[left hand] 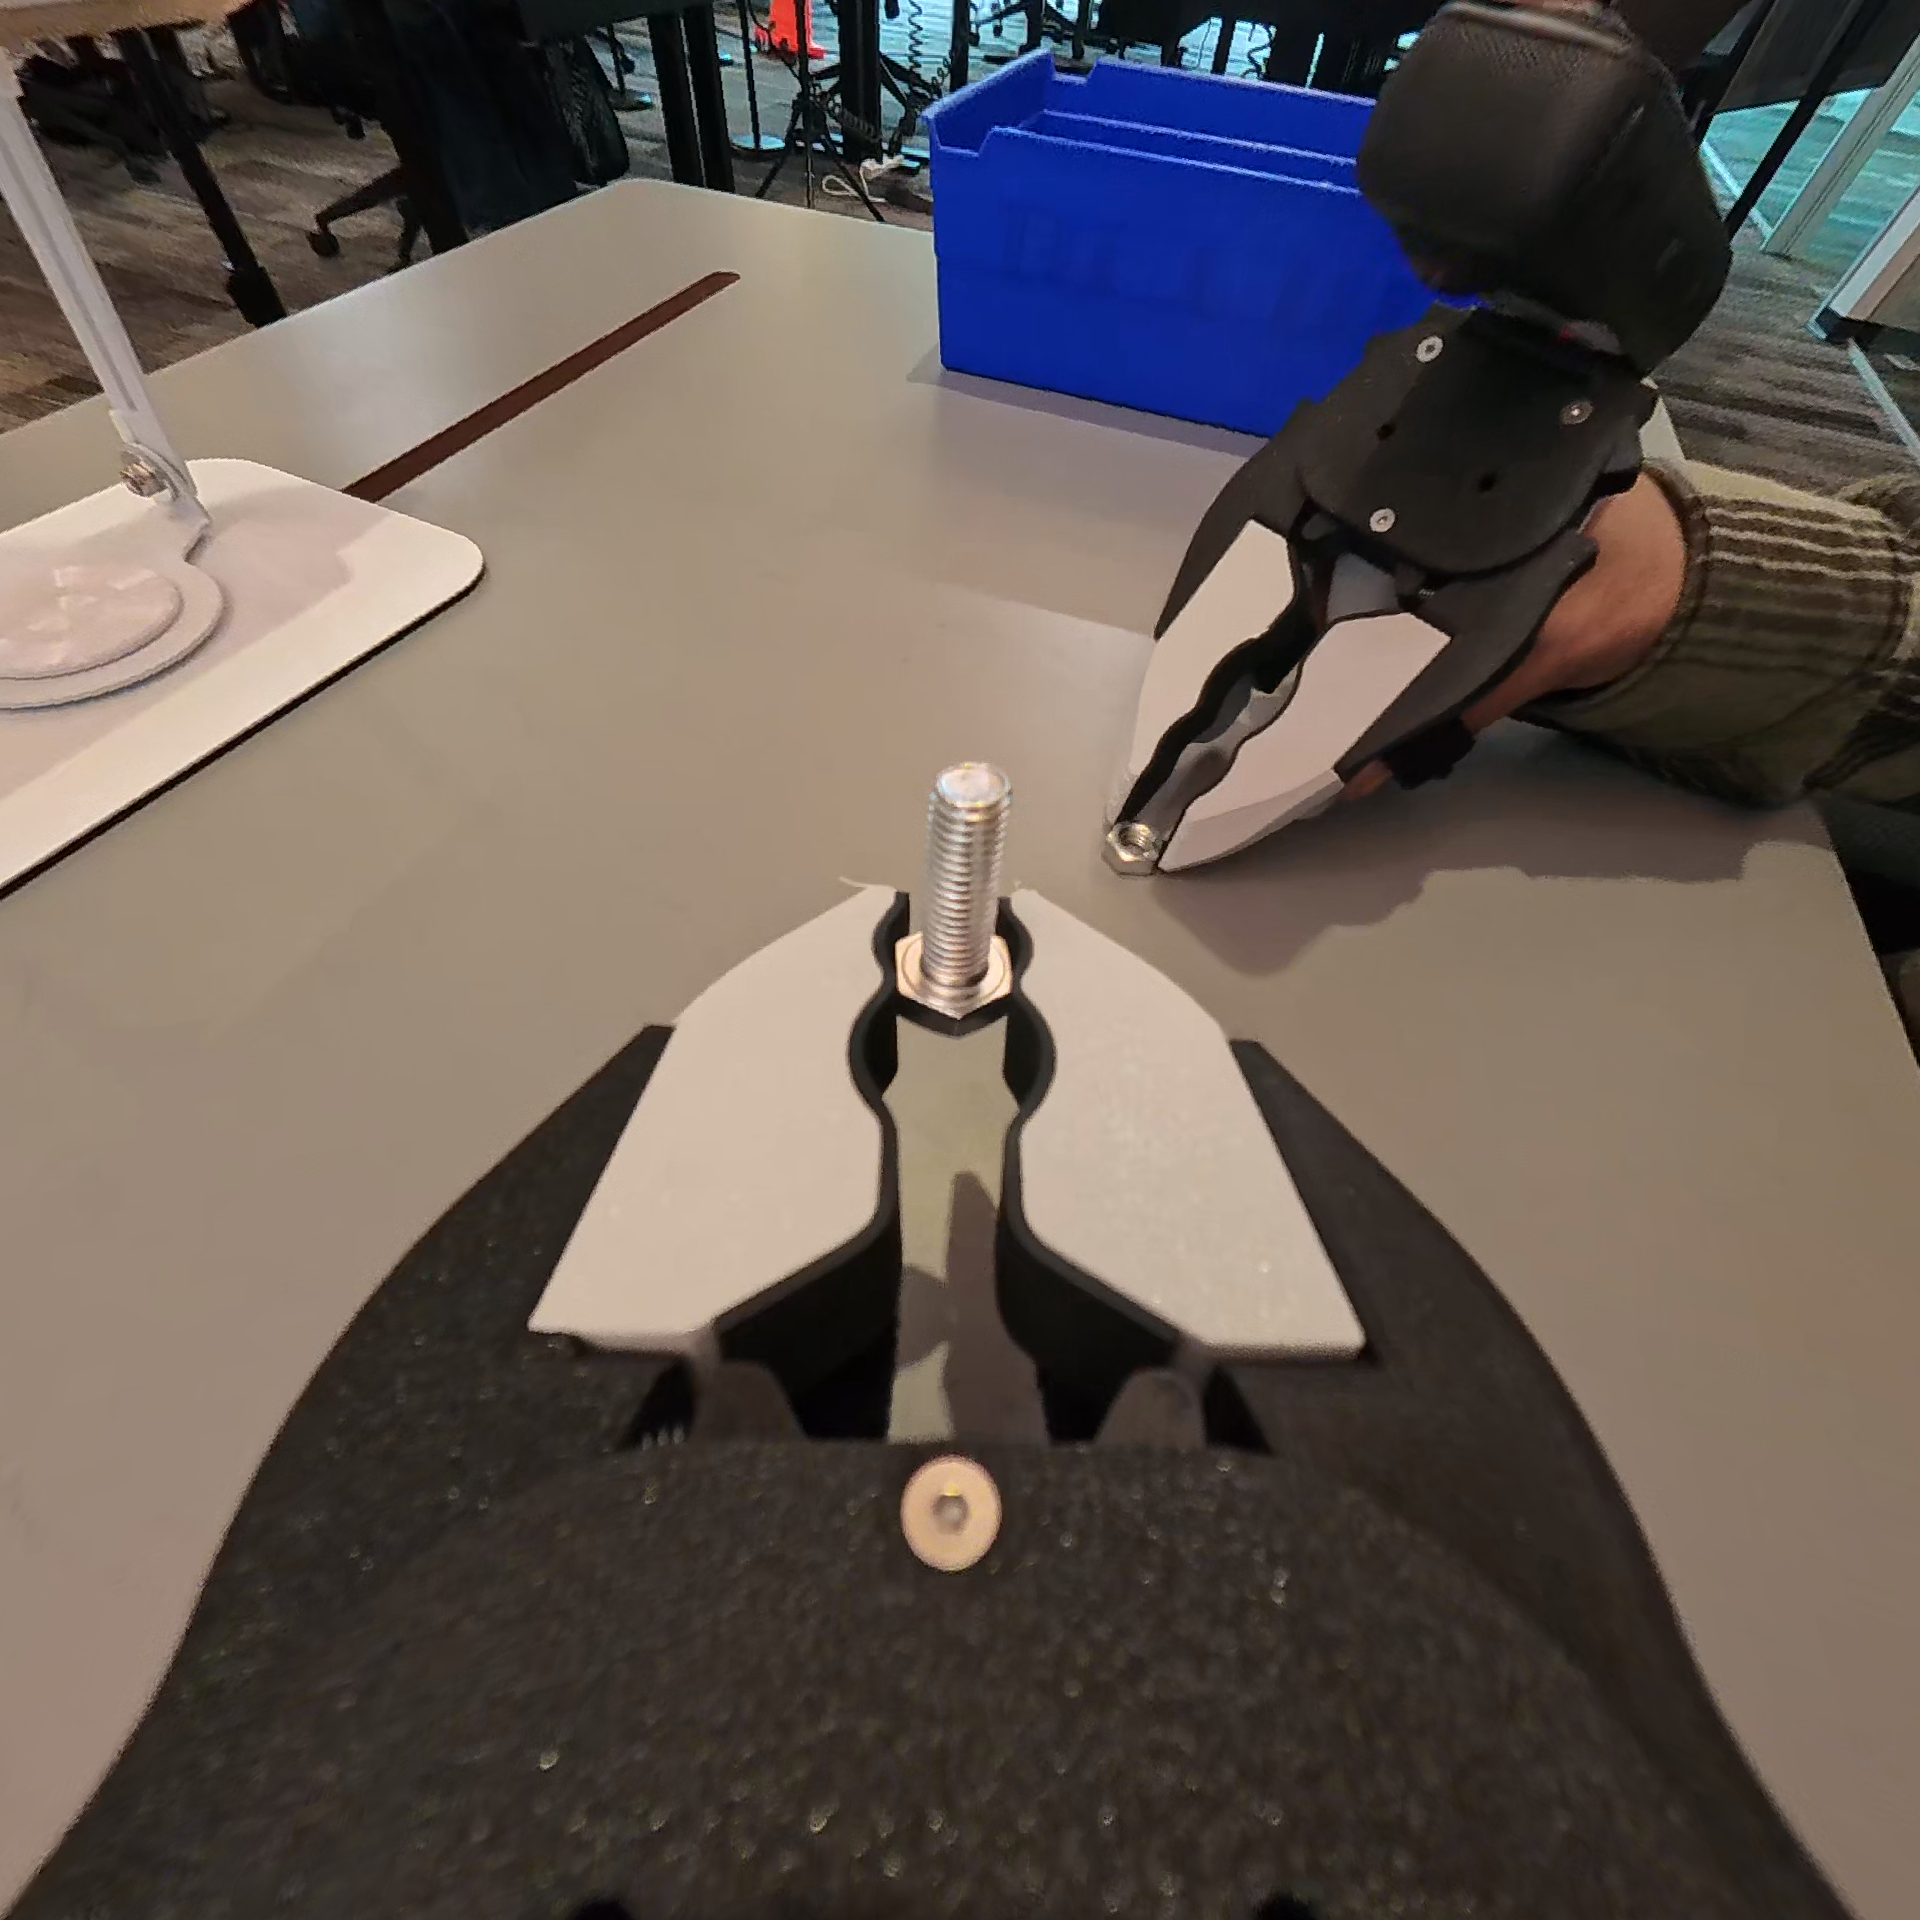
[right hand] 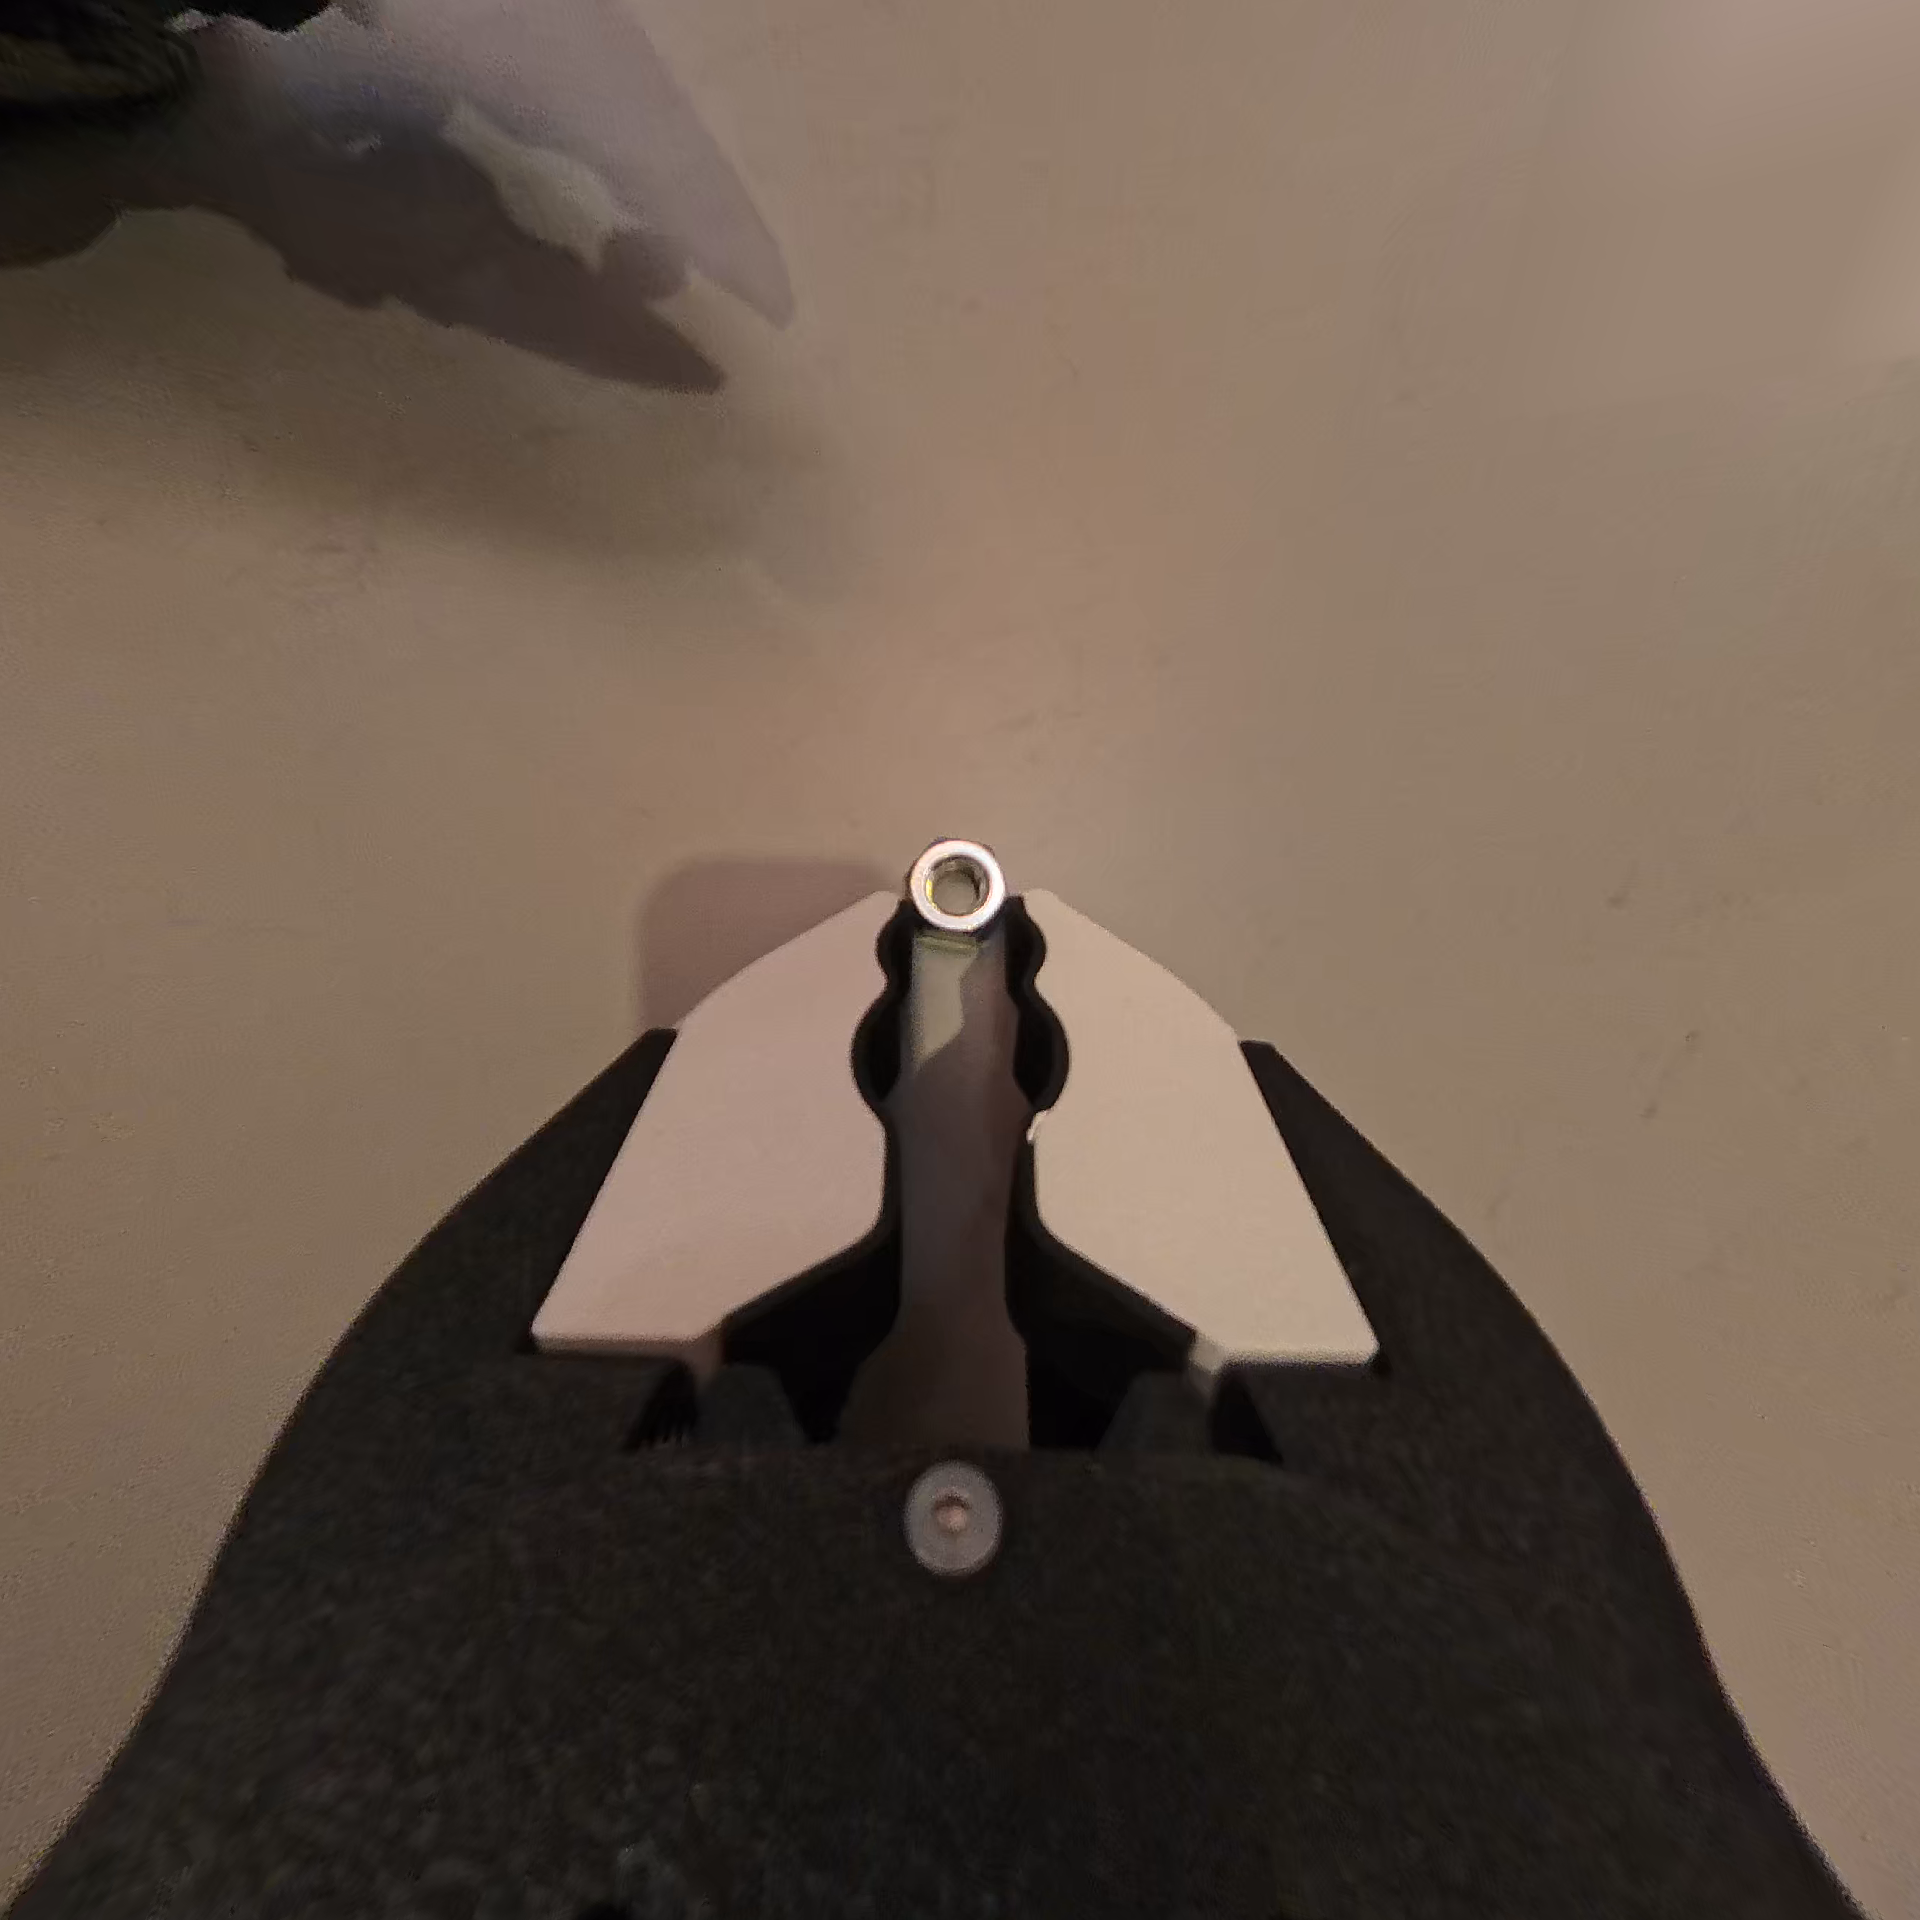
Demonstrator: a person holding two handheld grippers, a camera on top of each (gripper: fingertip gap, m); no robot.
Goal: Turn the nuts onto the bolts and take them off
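A silver bolt (left hand: 964, 852) stands upright on the grey table (left hand: 623, 790), thread end up. My left gripper (left hand: 951, 940) is shut on its hex head, low at the table. To its right, my right gripper (left hand: 1141, 844) points down at the table, shut on a small silver nut (left hand: 1129, 844) at the very tips of its fingers. In the right wrist view the nut (right hand: 956, 896) sits between the tips of the right gripper (right hand: 956, 920), hole facing the camera. The left gripper (right hand: 623, 249) shows blurred at the upper left there.
A blue plastic bin (left hand: 1143, 260) stands at the far right of the table. A white stand base (left hand: 208, 623) lies at the left. A dark slot (left hand: 540, 384) runs across the table behind it. A person's hand and striped sleeve (left hand: 1766, 644) rest by the right edge. One gripper's finger ends stand about 12 cm off the other's.
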